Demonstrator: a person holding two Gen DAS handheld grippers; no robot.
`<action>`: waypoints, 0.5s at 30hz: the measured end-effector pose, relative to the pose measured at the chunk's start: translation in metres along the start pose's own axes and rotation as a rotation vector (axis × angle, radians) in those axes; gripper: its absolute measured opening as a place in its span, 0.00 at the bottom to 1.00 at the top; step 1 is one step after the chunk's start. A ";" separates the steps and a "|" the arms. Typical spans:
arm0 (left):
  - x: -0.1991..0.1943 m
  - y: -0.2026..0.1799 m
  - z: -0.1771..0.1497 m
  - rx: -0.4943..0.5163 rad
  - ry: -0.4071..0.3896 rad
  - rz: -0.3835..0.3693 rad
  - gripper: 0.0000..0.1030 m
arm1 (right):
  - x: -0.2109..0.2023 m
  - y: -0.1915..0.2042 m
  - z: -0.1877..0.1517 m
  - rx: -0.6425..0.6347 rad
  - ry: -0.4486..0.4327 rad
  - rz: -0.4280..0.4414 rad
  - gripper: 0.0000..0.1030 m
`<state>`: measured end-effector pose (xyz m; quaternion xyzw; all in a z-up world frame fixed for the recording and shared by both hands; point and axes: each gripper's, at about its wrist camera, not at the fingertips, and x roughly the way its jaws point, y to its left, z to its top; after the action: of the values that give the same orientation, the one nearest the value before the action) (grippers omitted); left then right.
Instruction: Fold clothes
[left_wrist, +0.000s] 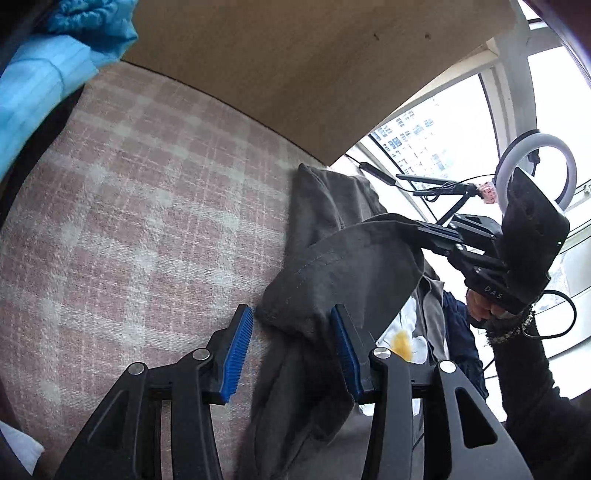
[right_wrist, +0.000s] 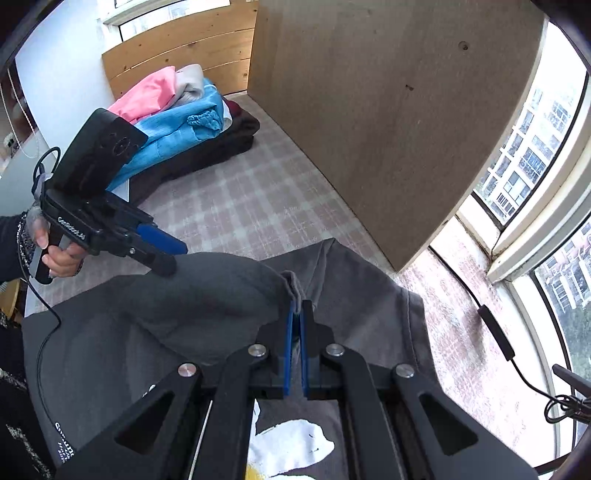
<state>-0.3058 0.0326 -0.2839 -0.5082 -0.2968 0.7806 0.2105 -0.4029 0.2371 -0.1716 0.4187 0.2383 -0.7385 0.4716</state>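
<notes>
A grey T-shirt (right_wrist: 155, 325) with a white flower print lies on a pink checked cover (right_wrist: 240, 206). My right gripper (right_wrist: 297, 306) is shut on a bunched edge of the shirt and holds that fold lifted. In the left wrist view the right gripper (left_wrist: 421, 236) comes in from the right with the fabric draped from its tips. My left gripper (left_wrist: 291, 332) stands open around a thick fold of the grey T-shirt (left_wrist: 351, 266). The right pad touches the cloth and the left pad stands just clear of it. Seen from the right wrist, the left gripper (right_wrist: 175, 256) rests at the fold's left end.
A pile of pink, beige and blue clothes (right_wrist: 173, 110) sits on a dark garment at the far end. A tall wooden panel (right_wrist: 369, 110) borders the cover. Windows, a ring light (left_wrist: 535, 166) and a black cable (right_wrist: 495, 332) lie to the right.
</notes>
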 end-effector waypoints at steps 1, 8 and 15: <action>0.004 -0.001 0.000 0.001 0.004 0.006 0.40 | -0.001 -0.001 -0.004 0.007 -0.001 -0.002 0.03; -0.017 -0.024 0.001 0.069 -0.123 0.002 0.07 | -0.001 -0.003 -0.017 0.037 -0.007 -0.060 0.03; -0.108 -0.033 -0.002 0.102 -0.382 0.118 0.06 | -0.014 0.006 0.050 0.039 -0.214 -0.077 0.03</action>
<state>-0.2601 -0.0103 -0.1898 -0.3560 -0.2612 0.8878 0.1294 -0.4147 0.2042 -0.1332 0.3372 0.1881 -0.8012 0.4572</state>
